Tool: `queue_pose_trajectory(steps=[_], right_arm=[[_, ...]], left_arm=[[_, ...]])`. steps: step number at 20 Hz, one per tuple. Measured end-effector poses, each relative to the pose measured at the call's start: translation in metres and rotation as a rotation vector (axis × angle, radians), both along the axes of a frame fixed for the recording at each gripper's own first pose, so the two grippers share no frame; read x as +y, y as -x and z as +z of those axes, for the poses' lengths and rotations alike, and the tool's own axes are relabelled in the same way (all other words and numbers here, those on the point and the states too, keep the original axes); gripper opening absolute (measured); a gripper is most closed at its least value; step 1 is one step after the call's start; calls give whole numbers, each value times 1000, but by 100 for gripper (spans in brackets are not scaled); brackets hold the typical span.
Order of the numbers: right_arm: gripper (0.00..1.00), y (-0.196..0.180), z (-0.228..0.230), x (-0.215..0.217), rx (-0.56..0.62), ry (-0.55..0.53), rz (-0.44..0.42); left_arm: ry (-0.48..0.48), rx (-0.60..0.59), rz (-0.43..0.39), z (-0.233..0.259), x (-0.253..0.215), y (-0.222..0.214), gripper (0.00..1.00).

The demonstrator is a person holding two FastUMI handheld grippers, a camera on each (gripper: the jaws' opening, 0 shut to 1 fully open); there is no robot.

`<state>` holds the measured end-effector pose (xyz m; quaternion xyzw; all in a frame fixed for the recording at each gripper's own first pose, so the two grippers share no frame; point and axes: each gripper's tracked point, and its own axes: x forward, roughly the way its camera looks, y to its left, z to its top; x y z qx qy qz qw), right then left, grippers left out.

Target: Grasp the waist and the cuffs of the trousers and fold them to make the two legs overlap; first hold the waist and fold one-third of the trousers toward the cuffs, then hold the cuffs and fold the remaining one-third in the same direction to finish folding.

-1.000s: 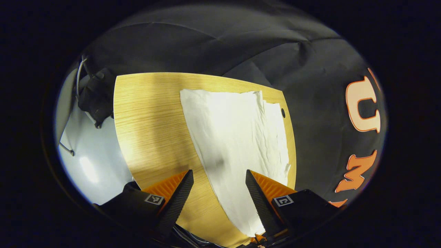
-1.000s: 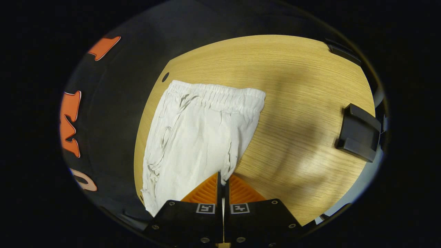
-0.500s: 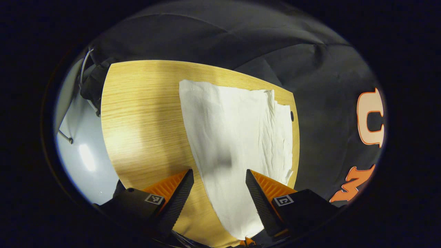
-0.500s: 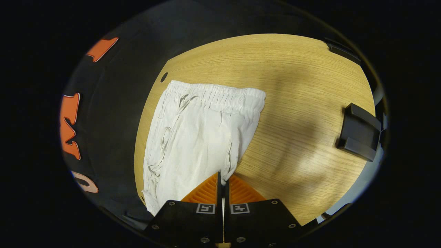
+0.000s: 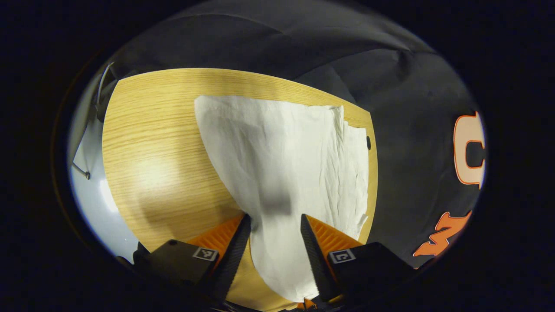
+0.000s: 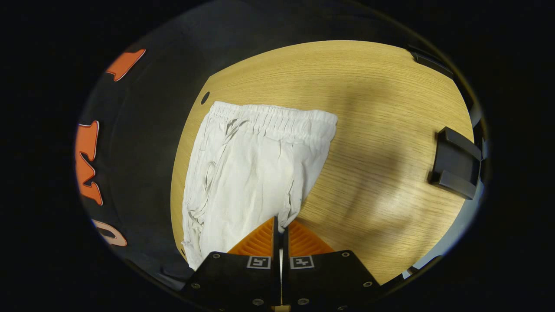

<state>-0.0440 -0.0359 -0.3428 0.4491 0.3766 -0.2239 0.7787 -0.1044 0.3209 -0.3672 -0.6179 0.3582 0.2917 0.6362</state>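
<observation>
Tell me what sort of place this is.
Most likely a recording booth, not a home: black cloth walls hang right behind a bare wooden table, white trousers are laid out on it, and a black mount sits at the table's edge.

Readable text: none can be made out.
Square black-and-white coded tags (image 6: 259, 261): carried on the right tool's (image 6: 279, 225) black finger mounts; patterns only, no words.

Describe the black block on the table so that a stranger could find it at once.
Start at the wooden table in the right gripper view. The white trousers lie on one side; the black block sits alone at the opposite edge, dark, hard and angular.
</observation>
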Motion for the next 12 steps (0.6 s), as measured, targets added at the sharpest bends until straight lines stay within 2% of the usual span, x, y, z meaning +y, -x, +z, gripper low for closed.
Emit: queue_pose_trajectory(steps=[1, 2, 3, 4, 5, 6, 7, 12], right_arm=[[2, -1, 0, 0, 0, -1, 1], [1, -1, 0, -1, 0, -3, 0], [1, -1, 0, 0, 1, -6, 0], [1, -1, 0, 1, 4, -8, 4], [1, -1, 0, 0, 10, -7, 7], [2, 0, 1, 1, 10, -7, 7], [2, -1, 3, 1, 6, -8, 4], [2, 0, 13, 1, -11, 31, 7]], left_arm=[[8, 15, -5, -4, 0, -2, 68], [13, 12, -11, -4, 0, -4, 43], [11, 0, -22, -3, 0, -7, 39], [6, 13, -38, -6, -1, -6, 39], [7, 22, -46, -8, 0, -6, 21], [11, 31, -46, -8, 2, -6, 19], [11, 35, -54, -4, 4, -2, 10], [-31, 9, -131, 0, 2, -7, 4]])
